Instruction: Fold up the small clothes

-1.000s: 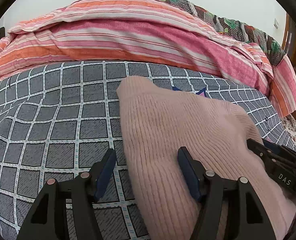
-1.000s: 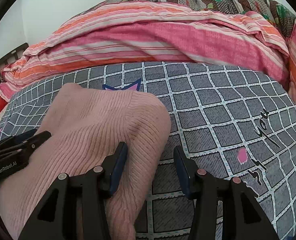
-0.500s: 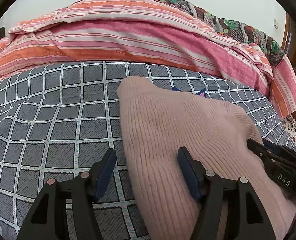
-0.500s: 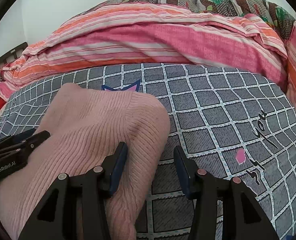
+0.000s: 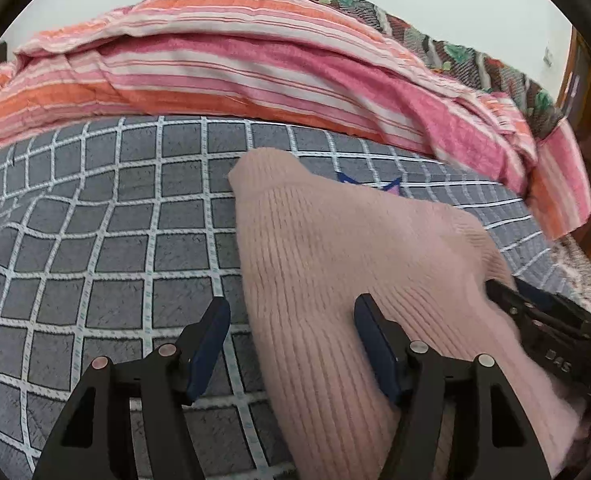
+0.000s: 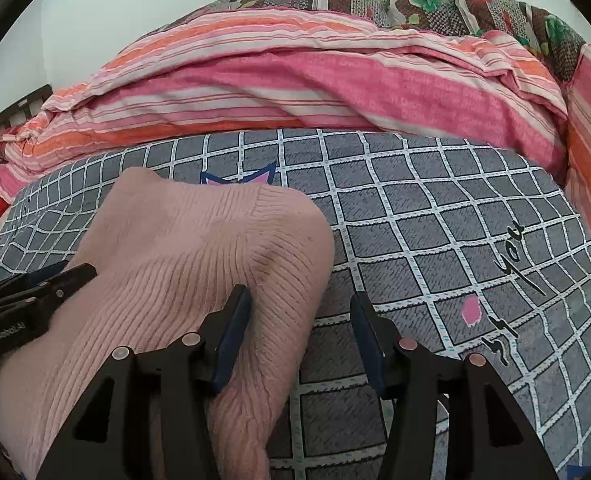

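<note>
A pale pink ribbed knit garment (image 5: 335,248) lies folded on the grey checked bed cover; it also shows in the right wrist view (image 6: 183,252). My left gripper (image 5: 291,340) is open and straddles the garment's left edge: its right finger rests on the knit, its left finger over the cover. My right gripper (image 6: 301,336) is open and straddles the garment's right edge, left finger on the knit. Each gripper shows at the side of the other's view: the right gripper (image 5: 543,320) and the left gripper (image 6: 27,292).
The grey checked cover (image 6: 435,220) spreads left and right of the garment. A bunched pink and orange striped quilt (image 5: 235,68) lies along the far side, with a flowered blanket (image 6: 375,0) behind it. A wooden bed frame (image 6: 19,108) stands far left.
Both grippers have shifted slightly, and the views tilt a little. The garment's far edge looks a bit more lifted. Both stay open.
</note>
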The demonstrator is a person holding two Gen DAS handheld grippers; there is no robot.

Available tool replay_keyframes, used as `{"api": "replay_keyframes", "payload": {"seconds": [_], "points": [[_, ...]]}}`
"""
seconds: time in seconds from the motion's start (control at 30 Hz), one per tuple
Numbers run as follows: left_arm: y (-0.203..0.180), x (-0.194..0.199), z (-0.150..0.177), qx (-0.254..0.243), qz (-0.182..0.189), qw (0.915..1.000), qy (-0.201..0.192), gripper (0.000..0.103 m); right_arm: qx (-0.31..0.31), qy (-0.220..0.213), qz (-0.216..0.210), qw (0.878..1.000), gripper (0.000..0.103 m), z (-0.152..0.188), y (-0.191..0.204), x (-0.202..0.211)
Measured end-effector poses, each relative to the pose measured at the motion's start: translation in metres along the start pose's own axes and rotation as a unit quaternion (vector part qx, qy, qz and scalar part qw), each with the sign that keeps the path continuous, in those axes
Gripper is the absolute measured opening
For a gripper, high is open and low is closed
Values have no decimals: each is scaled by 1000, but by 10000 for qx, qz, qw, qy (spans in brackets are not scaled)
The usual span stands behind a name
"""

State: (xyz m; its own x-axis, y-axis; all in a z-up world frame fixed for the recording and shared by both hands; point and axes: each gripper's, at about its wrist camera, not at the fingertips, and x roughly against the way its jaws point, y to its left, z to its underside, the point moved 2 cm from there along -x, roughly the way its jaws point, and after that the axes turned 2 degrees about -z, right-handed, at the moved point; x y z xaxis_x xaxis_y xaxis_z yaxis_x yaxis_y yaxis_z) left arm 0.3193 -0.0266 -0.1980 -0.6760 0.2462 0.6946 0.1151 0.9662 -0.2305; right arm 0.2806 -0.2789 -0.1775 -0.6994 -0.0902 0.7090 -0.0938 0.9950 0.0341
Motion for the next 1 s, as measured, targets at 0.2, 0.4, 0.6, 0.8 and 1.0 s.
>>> {"api": "replay_keyframes", "payload": {"seconds": [0.2,0.4,0.6,0.8,1.0], "points": [[-5,32,17,41,673,9975,190,61,-332,143,-544,9979,51,-3,-10,35],[-11,52,48,-23,801,9966,201,63,108,57,-992,9950,51,26,19,57],[-25,56,65,-255,366,9989,-156,68,161,147,-712,9972,52,48,18,42],[-25,76,66,-342,289,9990,-90,67,27,82,-612,9981,58,47,9,60],[-22,85,84,-389,246,9989,-54,67,-509,104,-1019,9934,48,49,-3,64]]}}
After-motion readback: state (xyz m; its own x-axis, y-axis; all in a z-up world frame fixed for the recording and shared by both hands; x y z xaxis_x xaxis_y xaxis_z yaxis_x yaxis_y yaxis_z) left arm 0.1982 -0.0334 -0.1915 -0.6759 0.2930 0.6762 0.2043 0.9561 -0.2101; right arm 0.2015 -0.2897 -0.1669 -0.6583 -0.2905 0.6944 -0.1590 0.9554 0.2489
